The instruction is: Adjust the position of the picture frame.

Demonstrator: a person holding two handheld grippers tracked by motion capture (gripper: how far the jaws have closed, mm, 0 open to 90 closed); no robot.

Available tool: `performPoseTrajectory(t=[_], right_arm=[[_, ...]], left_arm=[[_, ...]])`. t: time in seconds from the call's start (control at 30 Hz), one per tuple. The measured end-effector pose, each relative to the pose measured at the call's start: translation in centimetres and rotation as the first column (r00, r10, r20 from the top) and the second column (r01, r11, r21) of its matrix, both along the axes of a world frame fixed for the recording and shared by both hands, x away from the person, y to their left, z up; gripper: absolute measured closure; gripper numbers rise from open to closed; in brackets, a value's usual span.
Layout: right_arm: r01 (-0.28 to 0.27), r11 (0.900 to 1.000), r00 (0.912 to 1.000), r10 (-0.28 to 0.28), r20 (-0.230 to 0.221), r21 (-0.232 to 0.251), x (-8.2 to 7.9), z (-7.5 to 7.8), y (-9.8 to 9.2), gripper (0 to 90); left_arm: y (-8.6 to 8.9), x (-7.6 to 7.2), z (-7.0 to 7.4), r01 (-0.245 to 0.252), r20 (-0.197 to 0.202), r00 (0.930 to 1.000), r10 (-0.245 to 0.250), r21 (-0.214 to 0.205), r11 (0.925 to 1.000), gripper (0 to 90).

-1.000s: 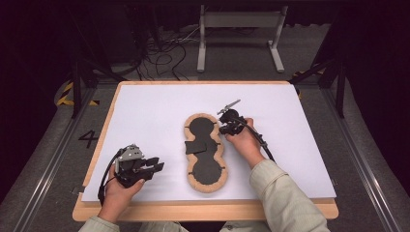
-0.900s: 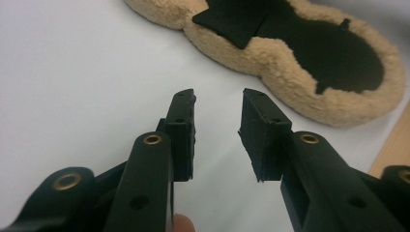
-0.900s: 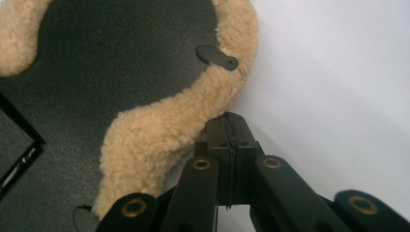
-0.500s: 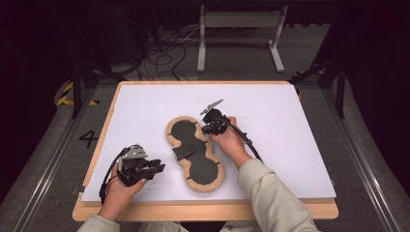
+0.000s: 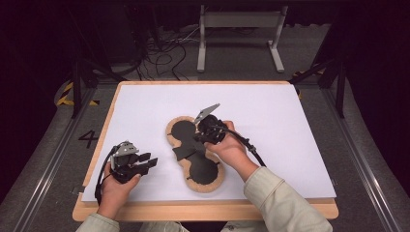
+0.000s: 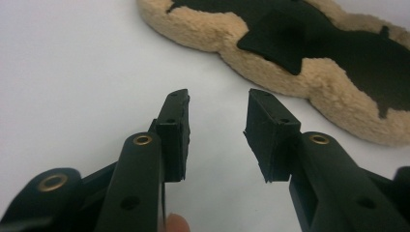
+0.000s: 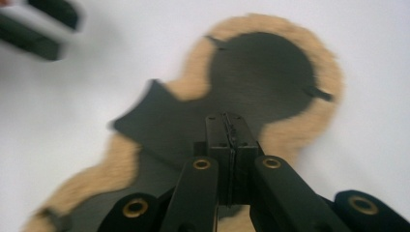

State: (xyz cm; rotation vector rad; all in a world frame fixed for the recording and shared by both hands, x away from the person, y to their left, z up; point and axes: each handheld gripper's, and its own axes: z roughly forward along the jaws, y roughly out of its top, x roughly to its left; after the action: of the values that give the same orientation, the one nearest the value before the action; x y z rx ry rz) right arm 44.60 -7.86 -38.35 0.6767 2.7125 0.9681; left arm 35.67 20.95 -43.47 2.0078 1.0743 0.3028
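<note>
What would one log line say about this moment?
right tongs: shut on black flap of fleece-edged pad | left tongs: open, nothing between, jaws just opened wider | surface: white tabletop

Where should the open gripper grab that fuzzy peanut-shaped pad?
Probably at the black flap sticking out at the fuzzy pad's narrow waist, coming in level from the left gripper's side: that flap lifts off the flat pad, so the open jaws can close around it.

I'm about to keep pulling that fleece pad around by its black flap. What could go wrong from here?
1. The right hand-held gripper is shut on the thin black flap alone; it may slip out.
2. The fleece pad may fold or twist.
3. The left hand-held gripper, open, is apart from the pad, so nothing steadies it.
</note>
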Motion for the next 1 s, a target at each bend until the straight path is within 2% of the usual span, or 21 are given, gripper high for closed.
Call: performPoseTrajectory(t=[0.13, 0.23, 0.37, 0.43, 0.47, 0.53, 0.6, 0.73, 0.9, 1.0], right_arm=[[-0.068, 0.9977, 0.9974, 0.068, -0.024, 0.005, -2.3, 0.5, 1.0, 90.0], [-0.094, 0.9956, 0.9948, 0.094, -0.04, -0.001, -3.0, 0.3, 1.4, 90.0], [-0.15, 0.9886, 0.986, 0.149, -0.076, -0.013, -4.6, -0.4, 2.6, 90.0], [-0.193, 0.9807, 0.9768, 0.189, -0.1, -0.03, -5.6, -1.0, 3.4, 90.0], [-0.193, 0.9807, 0.9768, 0.189, -0.1, -0.03, -5.6, -1.0, 3.4, 90.0], [-0.211, 0.977, 0.9699, 0.206, -0.13, -0.03, -6.5, -1.6, 3.9, 90.0], [-0.224, 0.974, 0.9664, 0.217, -0.138, -0.035, -7.0, -2.1, 4.3, 90.0], [-0.237, 0.9704, 0.9629, 0.229, -0.143, -0.044, -7.6, -2.7, 4.8, 90.0], [-0.246, 0.9661, 0.962, 0.233, -0.143, -0.08, -8.0, -3.7, 5.5, 90.0], [-0.239, 0.9636, 0.9655, 0.223, -0.135, -0.119, -8.0, -4.3, 5.6, 90.0]], left_arm=[[0.7, 0.2, -0.1, -0.06, 0.005, 0.9982, 0.06, -0.017, 0.9981, 58.5], [1.2, 0.2, -0.1, -0.087, 0.011, 0.9962, 0.087, -0.021, 0.996, 55.9], [1.6, 0.3, -0.3, -0.125, 0.024, 0.9918, 0.126, -0.03, 0.9917, 53.5], [1.6, 0.4, -0.5, -0.13, 0.031, 0.991, 0.13, -0.025, 0.9913, 51.1], [1.6, 0.4, -0.5, -0.13, 0.031, 0.991, 0.13, -0.025, 0.9913, 50.0], [1.4, 0.4, -0.6, -0.131, 0.032, 0.9908, 0.131, -0.012, 0.9913, 47.9], [1.3, 0.4, -0.6, -0.128, 0.043, 0.9908, 0.128, 0.005, 0.9917, 46.9], [1.3, 0.5, -0.6, -0.129, 0.041, 0.9908, 0.129, 0.001, 0.9916, 45.7], [1.4, 0.6, -0.7, -0.123, 0.035, 0.9918, 0.123, -0.005, 0.9924, 44.0], [1.3, 0.5, -0.8, -0.115, 0.038, 0.9926, 0.116, -0.007, 0.9933, 43.5]])
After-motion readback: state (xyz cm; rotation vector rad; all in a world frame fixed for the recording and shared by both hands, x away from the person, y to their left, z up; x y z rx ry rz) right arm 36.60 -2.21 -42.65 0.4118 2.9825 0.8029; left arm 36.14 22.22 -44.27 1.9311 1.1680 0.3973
